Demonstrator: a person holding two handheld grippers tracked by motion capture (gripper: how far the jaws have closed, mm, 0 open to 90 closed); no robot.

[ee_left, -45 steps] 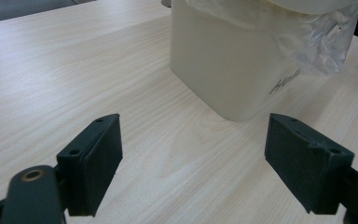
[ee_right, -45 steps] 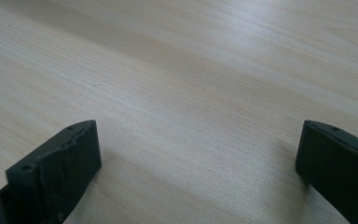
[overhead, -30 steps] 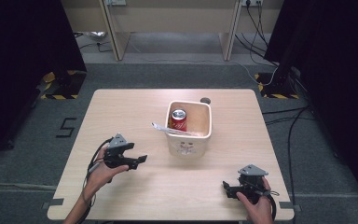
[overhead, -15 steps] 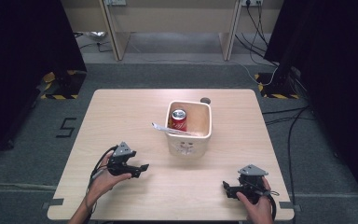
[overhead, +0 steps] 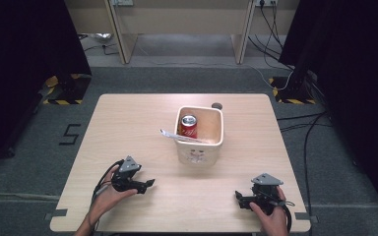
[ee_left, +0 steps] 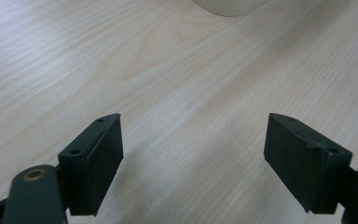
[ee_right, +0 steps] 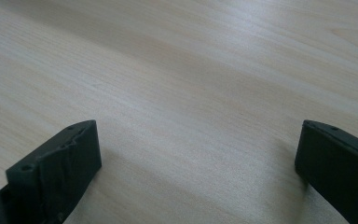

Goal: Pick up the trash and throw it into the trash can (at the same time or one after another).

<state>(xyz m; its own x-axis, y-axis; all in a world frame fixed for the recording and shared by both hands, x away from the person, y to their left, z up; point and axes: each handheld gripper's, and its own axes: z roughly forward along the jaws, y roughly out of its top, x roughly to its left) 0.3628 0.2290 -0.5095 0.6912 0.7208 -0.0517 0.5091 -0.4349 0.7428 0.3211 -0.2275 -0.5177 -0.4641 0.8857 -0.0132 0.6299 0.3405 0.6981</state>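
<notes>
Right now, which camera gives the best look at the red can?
The high view: it looks down into the bin, where the can stands upright against the left wall, top and red side plain. The left gripper view catches just the bin's pale base; the right gripper view looks along bare table.

Wooden table [overhead: 128,123], cream bin [overhead: 199,150] on it

Lab / data-capture bay, not a home. Plain wooden desk [overhead: 128,123] stands alone on grey carpet tile [overhead: 39,162], corners marked off with tape [overhead: 55,215]. A "5" [overhead: 69,133] is taped on the floor beside it. Black curtains [overhead: 24,44] close both sides. Yellow-black hazard tape [overhead: 61,102] sits on the stand feet. Loose cables [overhead: 295,123] run over the floor to wall sockets [overhead: 263,2]. Bare office bench [overhead: 177,19] stands behind.
</notes>
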